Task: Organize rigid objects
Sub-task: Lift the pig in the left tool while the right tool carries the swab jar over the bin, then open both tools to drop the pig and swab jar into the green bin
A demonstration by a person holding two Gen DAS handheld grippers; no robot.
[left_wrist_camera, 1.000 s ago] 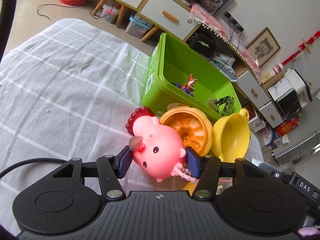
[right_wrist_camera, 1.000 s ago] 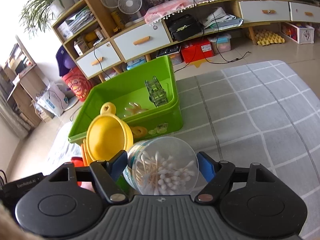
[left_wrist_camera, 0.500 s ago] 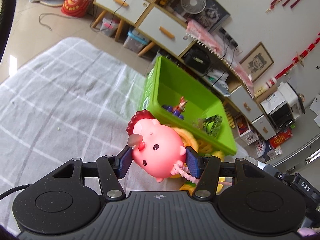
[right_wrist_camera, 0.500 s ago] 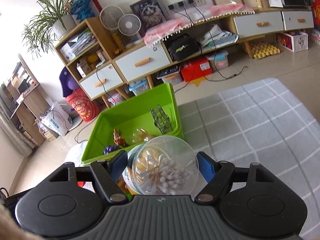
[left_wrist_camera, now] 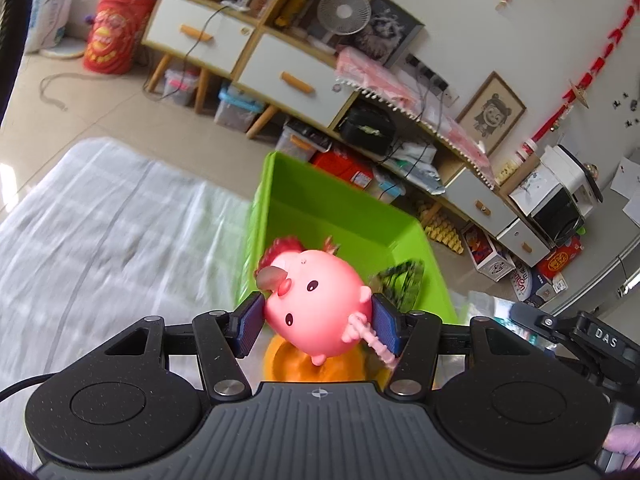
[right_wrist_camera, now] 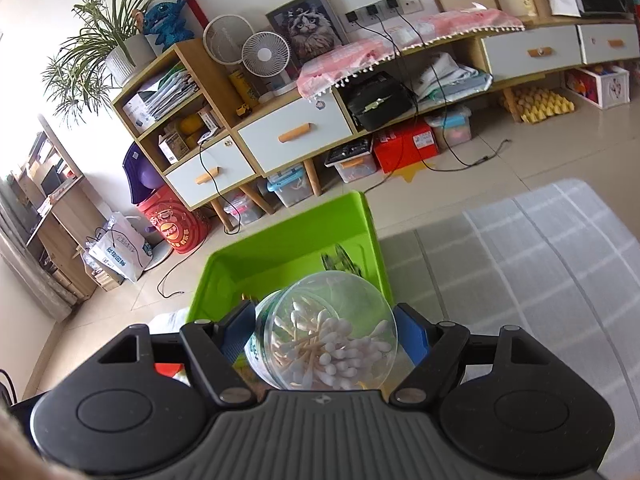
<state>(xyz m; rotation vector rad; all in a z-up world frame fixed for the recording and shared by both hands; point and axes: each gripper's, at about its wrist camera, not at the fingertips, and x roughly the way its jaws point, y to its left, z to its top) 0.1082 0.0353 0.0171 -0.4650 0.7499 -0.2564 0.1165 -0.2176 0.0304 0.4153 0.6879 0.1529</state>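
Note:
My left gripper (left_wrist_camera: 318, 322) is shut on a pink round chicken toy (left_wrist_camera: 316, 300) with a red comb, held in the air in front of the green plastic bin (left_wrist_camera: 340, 216). My right gripper (right_wrist_camera: 324, 340) is shut on a clear round jar of cotton swabs (right_wrist_camera: 324, 336), held above the near edge of the same green bin (right_wrist_camera: 288, 248). An orange pumpkin-shaped toy (left_wrist_camera: 316, 370) lies below the chicken. A dark green openwork toy (left_wrist_camera: 400, 280) leans in the bin's right corner; it also shows in the right wrist view (right_wrist_camera: 340, 264).
The bin stands on a grey checked cloth (left_wrist_camera: 100, 240), which also shows in the right wrist view (right_wrist_camera: 540, 260). Behind it a low wooden cabinet (right_wrist_camera: 296, 132) with white drawers runs along the wall, with storage boxes and cables on the tiled floor.
Both grippers have risen and tilted up with their loads. The bin now sits lower in both views, and the yellow cup has dropped out of sight.

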